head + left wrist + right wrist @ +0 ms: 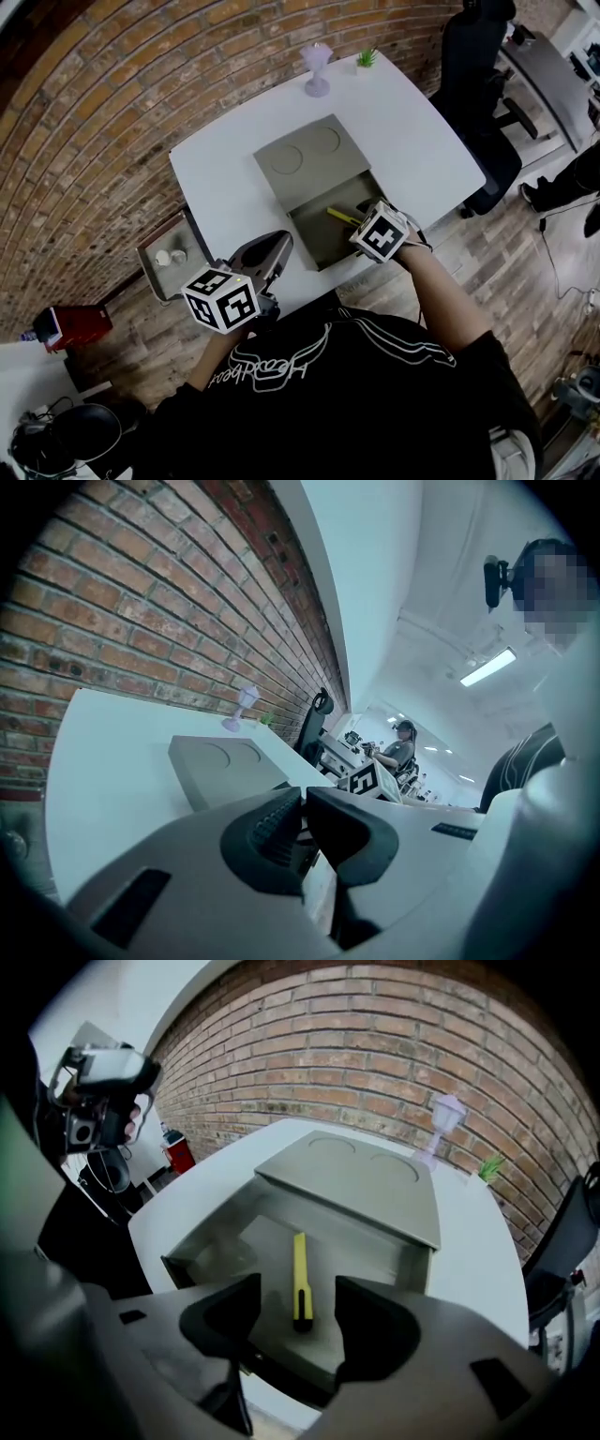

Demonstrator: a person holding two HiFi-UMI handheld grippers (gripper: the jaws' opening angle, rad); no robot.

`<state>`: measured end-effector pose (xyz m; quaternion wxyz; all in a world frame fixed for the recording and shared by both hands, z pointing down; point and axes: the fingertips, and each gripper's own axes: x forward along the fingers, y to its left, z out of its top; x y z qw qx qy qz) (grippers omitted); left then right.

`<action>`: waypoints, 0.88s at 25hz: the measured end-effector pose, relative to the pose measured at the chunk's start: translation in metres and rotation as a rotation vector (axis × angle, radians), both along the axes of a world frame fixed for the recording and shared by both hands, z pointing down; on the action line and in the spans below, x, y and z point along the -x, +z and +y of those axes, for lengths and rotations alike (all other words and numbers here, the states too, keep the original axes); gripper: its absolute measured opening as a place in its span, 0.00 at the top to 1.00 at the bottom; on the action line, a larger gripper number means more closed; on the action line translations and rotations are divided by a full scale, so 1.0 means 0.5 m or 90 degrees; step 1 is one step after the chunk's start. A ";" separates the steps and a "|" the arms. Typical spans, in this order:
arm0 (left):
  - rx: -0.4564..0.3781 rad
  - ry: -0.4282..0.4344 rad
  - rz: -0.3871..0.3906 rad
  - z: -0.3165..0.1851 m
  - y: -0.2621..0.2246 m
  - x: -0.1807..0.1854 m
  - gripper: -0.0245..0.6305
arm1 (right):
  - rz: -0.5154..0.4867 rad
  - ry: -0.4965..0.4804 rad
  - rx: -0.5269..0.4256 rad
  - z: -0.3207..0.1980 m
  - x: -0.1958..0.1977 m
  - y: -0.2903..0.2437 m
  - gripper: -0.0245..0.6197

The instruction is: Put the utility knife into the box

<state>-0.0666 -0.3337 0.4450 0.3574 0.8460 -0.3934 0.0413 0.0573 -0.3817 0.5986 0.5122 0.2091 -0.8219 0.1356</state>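
Note:
The yellow utility knife lies flat on the floor of the open grey box, free of any jaw. The box's lid is slid back toward the wall. My right gripper hovers over the box's near part, open, with the knife's black end showing below the gap between its fingers. My left gripper rests at the table's near edge, left of the box, shut with nothing in it.
A purple cup-shaped ornament and a small green plant stand at the white table's far edge. A metal tray hangs off the table's left side. A black office chair stands to the right. Brick wall behind.

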 end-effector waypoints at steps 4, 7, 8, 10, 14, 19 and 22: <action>-0.009 0.015 0.006 0.030 -0.008 -0.010 0.90 | -0.138 0.066 -0.010 0.019 0.015 -0.078 0.57; -0.013 0.030 0.006 0.051 -0.009 -0.024 0.90 | -0.282 0.128 -0.004 0.043 0.015 -0.152 0.60; -0.015 0.036 0.006 0.057 -0.011 -0.032 0.90 | -0.325 0.143 -0.005 0.052 0.012 -0.179 0.62; -0.022 0.049 0.007 0.068 -0.018 -0.049 0.90 | -0.393 0.161 -0.018 0.074 0.002 -0.232 0.70; -0.040 0.082 0.007 0.097 -0.038 -0.083 0.90 | -0.457 0.152 -0.075 0.131 -0.017 -0.313 0.96; -0.065 0.120 -0.002 0.126 -0.060 -0.113 0.90 | -0.504 0.168 -0.115 0.175 -0.042 -0.351 0.96; -0.079 0.128 0.007 0.135 -0.077 -0.123 0.90 | -0.539 0.169 -0.111 0.196 -0.044 -0.363 0.96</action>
